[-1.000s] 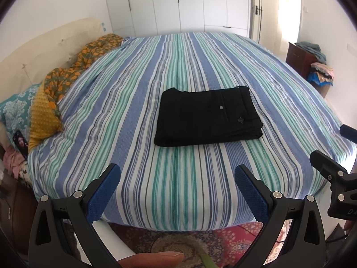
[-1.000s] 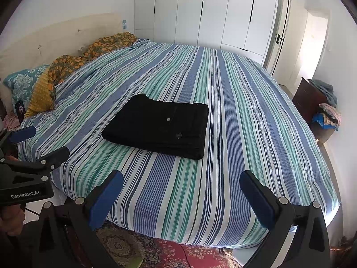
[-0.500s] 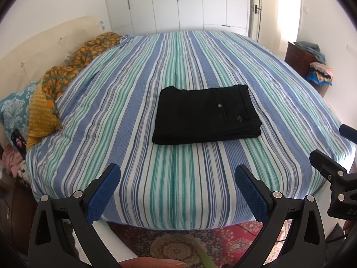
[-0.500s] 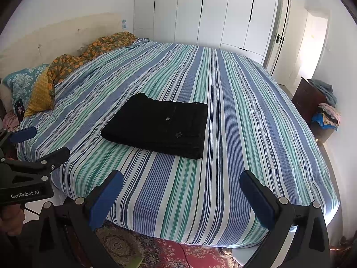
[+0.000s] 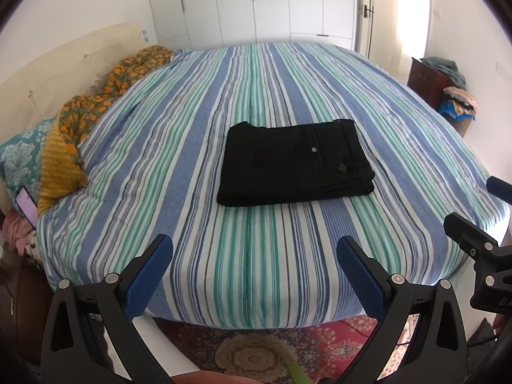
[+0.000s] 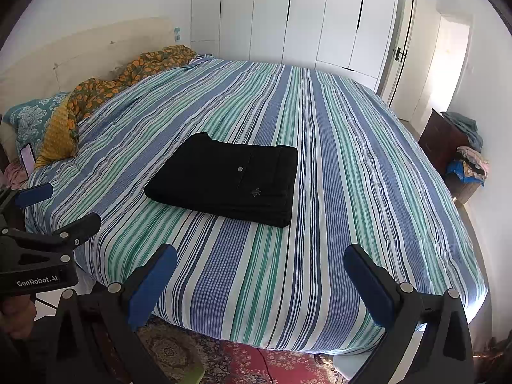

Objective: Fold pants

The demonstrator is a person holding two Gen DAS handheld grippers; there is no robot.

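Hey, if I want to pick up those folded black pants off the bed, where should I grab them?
Probably the near long edge of the black pants, coming from the foot of the bed. The stacked layers show along that edge, so one finger could slide under the whole pile and pinch it.

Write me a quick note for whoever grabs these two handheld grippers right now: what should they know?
Left gripper: open, empty, held off the near edge of the bed.
Right gripper: open, empty, also back from the bed's near edge.
Black pants: lying on the striped bed cover, folded into a compact rectangle, back-pocket button facing up; neither gripper touches them.
Done: the folding looks complete.
Left: probably nothing beyond a check that the edges sit square.
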